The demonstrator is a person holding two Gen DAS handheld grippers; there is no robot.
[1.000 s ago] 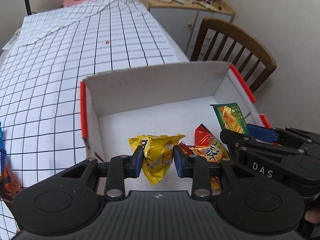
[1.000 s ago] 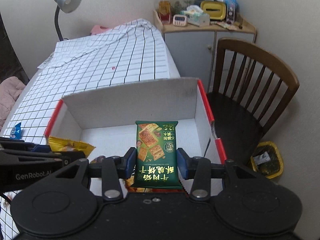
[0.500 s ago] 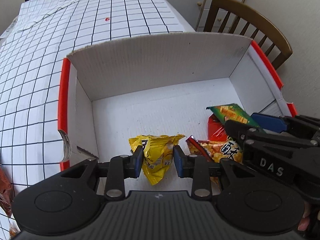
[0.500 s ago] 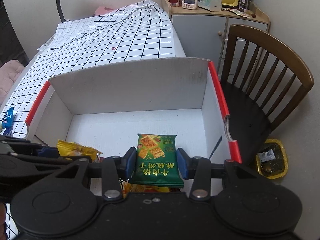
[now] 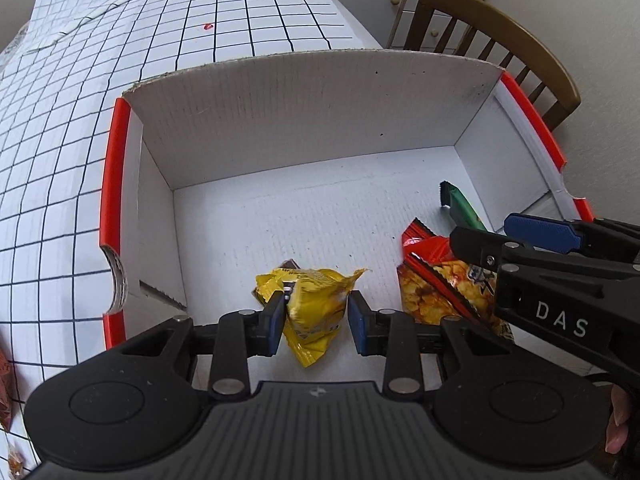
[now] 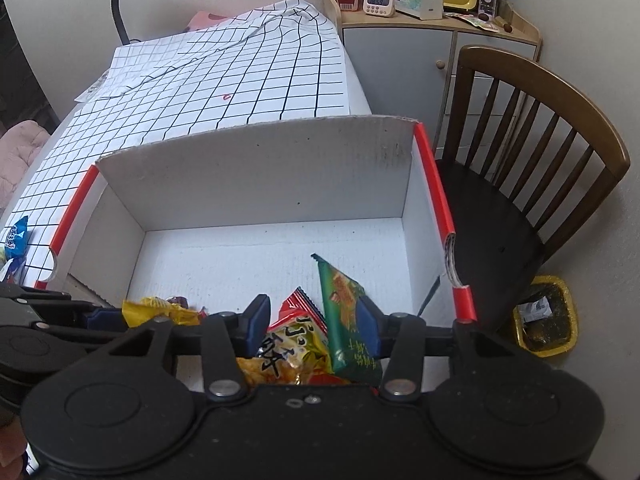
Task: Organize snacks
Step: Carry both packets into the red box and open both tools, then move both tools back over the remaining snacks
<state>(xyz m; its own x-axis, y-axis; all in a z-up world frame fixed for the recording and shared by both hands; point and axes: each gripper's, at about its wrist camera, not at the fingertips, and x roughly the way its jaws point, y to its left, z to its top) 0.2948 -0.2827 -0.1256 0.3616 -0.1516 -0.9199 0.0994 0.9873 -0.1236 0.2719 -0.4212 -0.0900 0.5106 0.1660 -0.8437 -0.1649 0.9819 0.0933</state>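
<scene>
A white cardboard box (image 5: 304, 120) with red rims lies open on the checked table. My left gripper (image 5: 316, 316) is low inside it, its pads set apart around a yellow snack bag (image 5: 312, 300) that rests on the box floor. My right gripper (image 6: 312, 320) is open; a green cracker packet (image 6: 344, 312) leans loose against its right pad, tilted over a red and orange chip bag (image 6: 288, 344). In the left wrist view the green packet (image 5: 460, 208) and the chip bag (image 5: 432, 276) lie at the box's right side.
A wooden chair (image 6: 532, 160) stands right of the box, a yellow bin (image 6: 544, 316) on the floor beside it. A cabinet (image 6: 420, 48) with clutter stands behind. More snack packets (image 6: 14, 240) lie on the checked cloth left of the box.
Both grippers have sunk deeper into the box. My right gripper has opened and the green packet has tipped sideways onto the chip bag. My left pads have widened around the yellow bag.
</scene>
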